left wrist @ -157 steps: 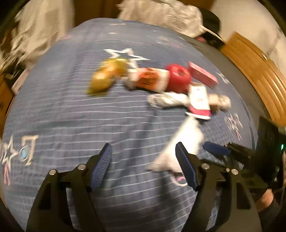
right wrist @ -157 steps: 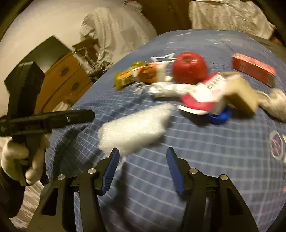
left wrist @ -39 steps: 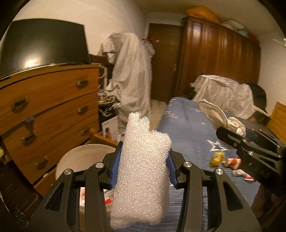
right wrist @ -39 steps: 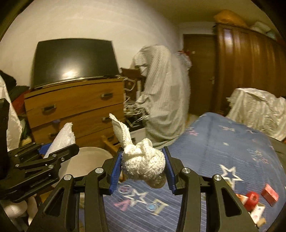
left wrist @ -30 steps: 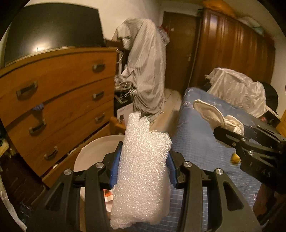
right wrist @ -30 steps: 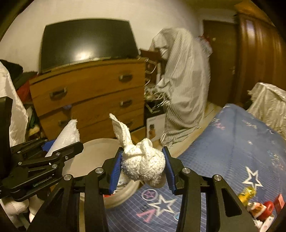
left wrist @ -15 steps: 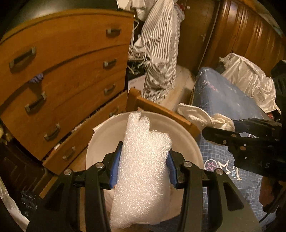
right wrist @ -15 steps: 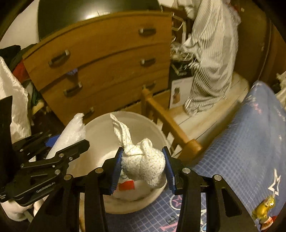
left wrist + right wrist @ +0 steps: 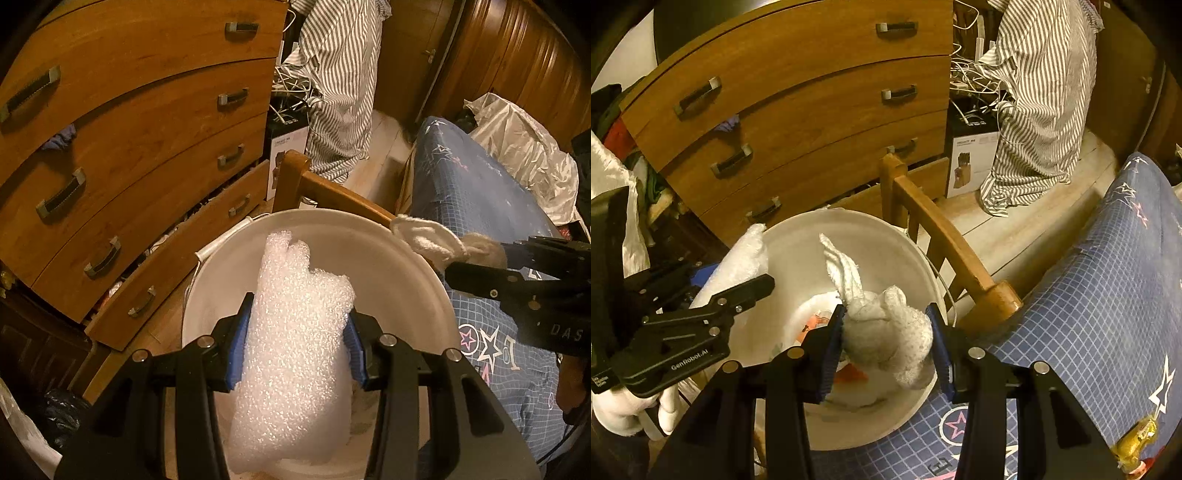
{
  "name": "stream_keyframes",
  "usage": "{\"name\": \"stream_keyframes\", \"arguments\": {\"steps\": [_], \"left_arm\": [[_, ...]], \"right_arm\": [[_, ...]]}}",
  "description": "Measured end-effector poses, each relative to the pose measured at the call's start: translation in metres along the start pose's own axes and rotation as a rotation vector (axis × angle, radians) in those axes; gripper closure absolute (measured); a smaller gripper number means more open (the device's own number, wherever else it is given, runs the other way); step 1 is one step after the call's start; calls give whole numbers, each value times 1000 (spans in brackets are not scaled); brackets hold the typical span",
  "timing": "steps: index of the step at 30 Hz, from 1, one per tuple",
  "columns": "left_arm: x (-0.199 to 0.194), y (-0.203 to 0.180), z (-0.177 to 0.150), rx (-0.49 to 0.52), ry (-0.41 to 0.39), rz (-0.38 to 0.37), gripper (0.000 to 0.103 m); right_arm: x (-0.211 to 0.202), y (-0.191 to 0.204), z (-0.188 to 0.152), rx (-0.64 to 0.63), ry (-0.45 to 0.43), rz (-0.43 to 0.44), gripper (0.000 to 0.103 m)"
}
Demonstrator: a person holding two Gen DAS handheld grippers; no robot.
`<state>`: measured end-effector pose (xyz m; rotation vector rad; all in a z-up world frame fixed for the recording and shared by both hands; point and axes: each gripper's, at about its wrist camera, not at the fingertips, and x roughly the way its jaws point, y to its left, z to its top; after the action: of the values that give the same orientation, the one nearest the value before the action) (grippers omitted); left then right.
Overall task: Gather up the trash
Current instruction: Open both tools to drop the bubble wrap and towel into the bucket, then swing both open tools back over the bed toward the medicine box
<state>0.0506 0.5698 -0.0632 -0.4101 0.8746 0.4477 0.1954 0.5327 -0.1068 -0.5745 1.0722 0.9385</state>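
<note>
Two tools clamping bubble wrap (image 9: 291,332), knotted cloth (image 9: 886,328), over white bucket (image 9: 388,258), beside dresser (image 9: 129,129)

The bucket (image 9: 388,258) stands on the floor between the chest of drawers (image 9: 147,140) on its left and the bed (image 9: 480,192) on its right, with a chair (image 9: 945,236) just behind it. Over its mouth hang the bubble wrap (image 9: 295,332) at left and the rag (image 9: 886,325) at right. Scraps (image 9: 849,373) lie inside.
</note>
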Motion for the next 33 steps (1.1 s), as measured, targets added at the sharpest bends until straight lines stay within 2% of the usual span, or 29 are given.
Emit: {"name": "stream_keyframes", "arguments": {"steps": [7, 8, 9, 11, 27, 31, 33], "left_arm": [[-3, -2, 3, 1, -20, 9, 60], [-3, -1, 4, 0, -17, 14, 53], [-3, -2, 4, 0, -15, 23, 39], [-4, -2, 3, 0, -25, 41, 31], [-5, -5, -1, 14, -29, 41, 31], [-12, -20, -6, 41, -40, 22, 31], [-16, -34, -11, 64, -51, 2, 31]], "right_arm": [[-1, 0, 0, 3, -8, 5, 58], [-2, -1, 0, 6, -12, 8, 53], [-3, -2, 1, 14, -18, 12, 46], [-6, -4, 2, 30, -29, 21, 40], [-24, -13, -2, 53, -60, 44, 40], [-43, -22, -21, 78, -106, 50, 40], [-59, -29, -41, 87, -143, 44, 40]]}}
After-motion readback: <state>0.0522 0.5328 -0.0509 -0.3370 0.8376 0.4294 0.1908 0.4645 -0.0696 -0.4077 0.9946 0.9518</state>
